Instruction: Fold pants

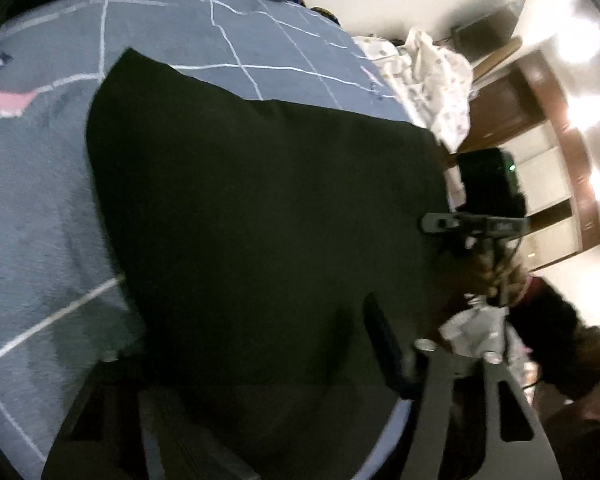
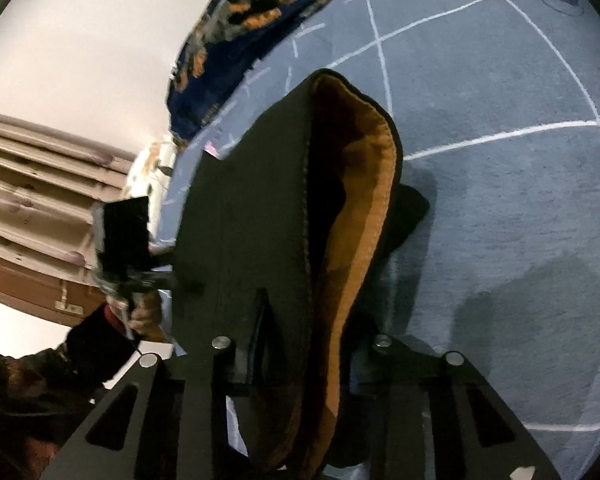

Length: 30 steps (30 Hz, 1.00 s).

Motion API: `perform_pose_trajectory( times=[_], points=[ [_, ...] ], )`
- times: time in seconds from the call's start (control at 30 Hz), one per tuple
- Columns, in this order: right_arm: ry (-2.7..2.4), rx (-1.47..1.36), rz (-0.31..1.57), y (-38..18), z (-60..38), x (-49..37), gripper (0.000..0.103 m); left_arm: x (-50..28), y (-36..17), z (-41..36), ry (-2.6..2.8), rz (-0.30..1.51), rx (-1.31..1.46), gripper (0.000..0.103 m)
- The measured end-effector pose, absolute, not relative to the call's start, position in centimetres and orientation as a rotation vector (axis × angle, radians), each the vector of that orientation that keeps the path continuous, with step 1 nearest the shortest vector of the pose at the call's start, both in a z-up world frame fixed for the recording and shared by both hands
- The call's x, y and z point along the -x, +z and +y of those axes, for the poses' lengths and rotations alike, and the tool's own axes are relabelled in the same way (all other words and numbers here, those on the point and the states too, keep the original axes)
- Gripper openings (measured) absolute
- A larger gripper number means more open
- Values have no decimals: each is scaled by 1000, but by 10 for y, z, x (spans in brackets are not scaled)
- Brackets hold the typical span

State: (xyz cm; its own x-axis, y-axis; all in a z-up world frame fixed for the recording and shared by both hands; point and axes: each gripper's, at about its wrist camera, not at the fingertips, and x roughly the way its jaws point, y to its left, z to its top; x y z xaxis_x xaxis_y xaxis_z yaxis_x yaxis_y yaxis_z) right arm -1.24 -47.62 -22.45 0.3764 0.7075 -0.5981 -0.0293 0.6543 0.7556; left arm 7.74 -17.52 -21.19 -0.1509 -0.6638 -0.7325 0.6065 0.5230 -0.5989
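Pants (image 1: 260, 208), dark with an orange inside, lie on a blue bedcover (image 1: 40, 208). Right claw (image 2: 300, 356) pinches the pants' edge. Left claw (image 1: 240, 360) has the cloth between its fingers, but I cannot tell if it squeezes.

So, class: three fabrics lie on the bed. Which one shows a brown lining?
The black pants, spread on the grey sheet: their opened edge shows a brown lining. The dark blue blanket is orange-patterned, the white cloth printed.

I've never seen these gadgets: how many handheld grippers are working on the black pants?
2. In the right wrist view, the left gripper holds the black pants at their left edge, and the right gripper clamps the orange-lined edge in the foreground. No others appear.
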Motion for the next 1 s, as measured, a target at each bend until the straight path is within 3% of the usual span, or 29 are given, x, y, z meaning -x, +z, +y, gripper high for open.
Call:
perform_pose_trajectory(
  times=[0.03, 0.1, 0.23, 0.33, 0.43, 0.57, 1.0],
  points=[
    [521, -730, 1104, -227, -477, 11, 30, -78, -213, -174, -1097, 1318, 50, 49],
    [520, -772, 1103, -232, -480, 8, 37, -82, -215, -172, -1091, 1333, 72, 48],
    [518, -797, 1104, -236, -476, 3, 40, -78, -213, -174, -1081, 1311, 39, 44],
    [484, -749, 1105, -232, -469, 5, 35, -75, -211, -174, -1038, 1283, 36, 29],
    [436, -744, 1111, -225, -464, 7, 30, -64, -201, -178, -999, 1229, 2, 23],
    [445, -803, 1054, -205, -459, 13, 24, -53, -185, -175, -963, 1171, -12, 21],
    [528, -854, 978, -179, -400, -15, 24, -45, -136, -132, -765, 990, -183, 21]
  ],
)
